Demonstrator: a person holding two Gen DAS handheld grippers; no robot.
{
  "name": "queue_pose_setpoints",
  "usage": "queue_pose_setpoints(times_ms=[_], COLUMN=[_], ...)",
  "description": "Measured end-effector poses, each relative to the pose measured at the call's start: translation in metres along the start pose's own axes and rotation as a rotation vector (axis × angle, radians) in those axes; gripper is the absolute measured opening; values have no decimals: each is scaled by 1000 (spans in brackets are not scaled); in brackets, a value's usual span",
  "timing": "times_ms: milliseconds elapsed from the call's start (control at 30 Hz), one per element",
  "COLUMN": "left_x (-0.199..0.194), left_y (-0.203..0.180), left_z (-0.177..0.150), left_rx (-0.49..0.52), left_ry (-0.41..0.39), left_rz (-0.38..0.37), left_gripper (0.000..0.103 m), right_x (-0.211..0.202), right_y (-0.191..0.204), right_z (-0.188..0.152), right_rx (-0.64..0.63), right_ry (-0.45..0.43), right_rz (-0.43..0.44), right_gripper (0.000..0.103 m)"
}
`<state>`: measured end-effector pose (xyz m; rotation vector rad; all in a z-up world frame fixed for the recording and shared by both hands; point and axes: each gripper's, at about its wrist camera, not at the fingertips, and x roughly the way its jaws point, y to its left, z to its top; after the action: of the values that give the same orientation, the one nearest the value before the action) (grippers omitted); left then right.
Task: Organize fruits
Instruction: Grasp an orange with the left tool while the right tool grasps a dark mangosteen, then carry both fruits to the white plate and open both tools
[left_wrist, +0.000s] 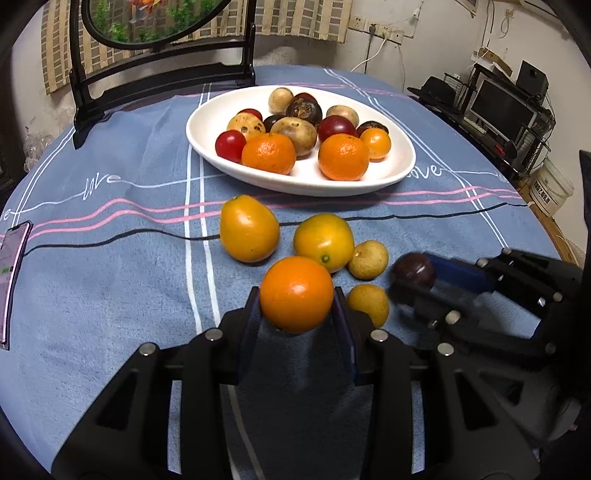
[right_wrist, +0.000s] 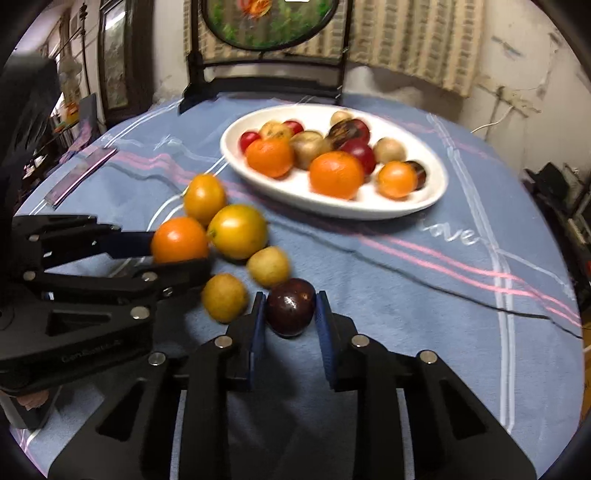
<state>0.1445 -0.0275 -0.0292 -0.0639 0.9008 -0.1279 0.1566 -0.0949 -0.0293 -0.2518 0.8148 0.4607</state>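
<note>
On a blue tablecloth (left_wrist: 110, 266), the left gripper (left_wrist: 297, 306) clamps an orange (left_wrist: 296, 294) between its two pads. Just right of it lie two small tan fruits (left_wrist: 368, 259). Further right, the right gripper (right_wrist: 290, 314) is closed on a dark plum (right_wrist: 290, 306), held between its fingertips. Behind them sits a white dish (left_wrist: 207, 147) of mixed fruit.

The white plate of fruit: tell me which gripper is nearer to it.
Left, narrowly, as far as the views show. The left gripper, shut on an orange, sits just short of the white plate. The right gripper, shut on a dark plum, sits slightly farther back.
</note>
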Motion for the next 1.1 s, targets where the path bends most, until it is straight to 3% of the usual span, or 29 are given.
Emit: queue_pose_setpoints(times_ms=[633,867,1100], left_x=[-24,-38,-25], left_y=[-3,3,9], left_z=[11,45,93], left_rx=[1,14,35], left_ry=[-43,-70,-94], left_rz=[17,35,62], left_gripper=[39,39,39], right_x=[-29,-41,-43], right_y=[-19,-26,-30], right_z=[6,20,60], right_rx=[80,110,73], right_ry=[-121,-168,-228], right_rz=[1,-2,-17], right_gripper=[27,27,27])
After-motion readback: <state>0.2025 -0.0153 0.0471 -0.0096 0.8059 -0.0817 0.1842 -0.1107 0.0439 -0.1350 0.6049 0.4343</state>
